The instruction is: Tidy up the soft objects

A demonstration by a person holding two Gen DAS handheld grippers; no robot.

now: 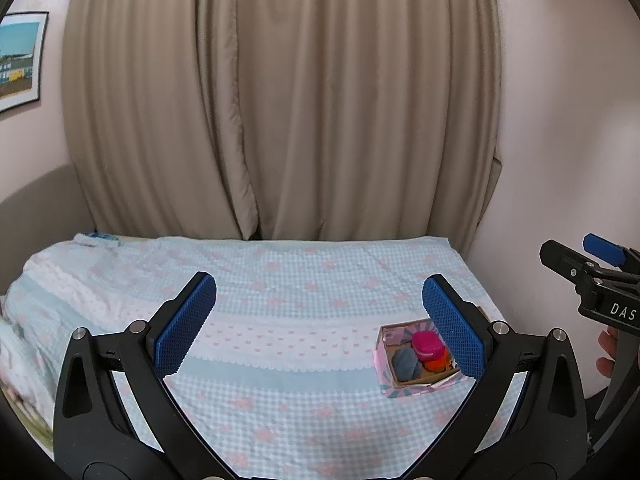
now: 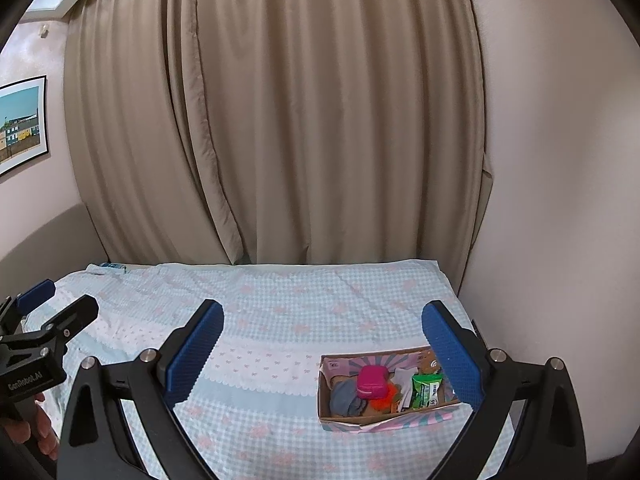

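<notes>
My left gripper (image 1: 320,328) hangs above the bed (image 1: 280,280), jaws spread wide with nothing between them. My right gripper (image 2: 324,348) is the same: jaws wide apart, empty. The cardboard box (image 2: 360,420) sits on the checked bedspread (image 2: 280,308) toward the right edge, near the wall. Inside it lie a grey cloth (image 2: 346,398), a pink pouch (image 2: 372,382), something orange (image 2: 384,398), a white item (image 2: 404,384) and a green packet (image 2: 428,390). Beige curtains (image 2: 300,120) hang behind.
</notes>
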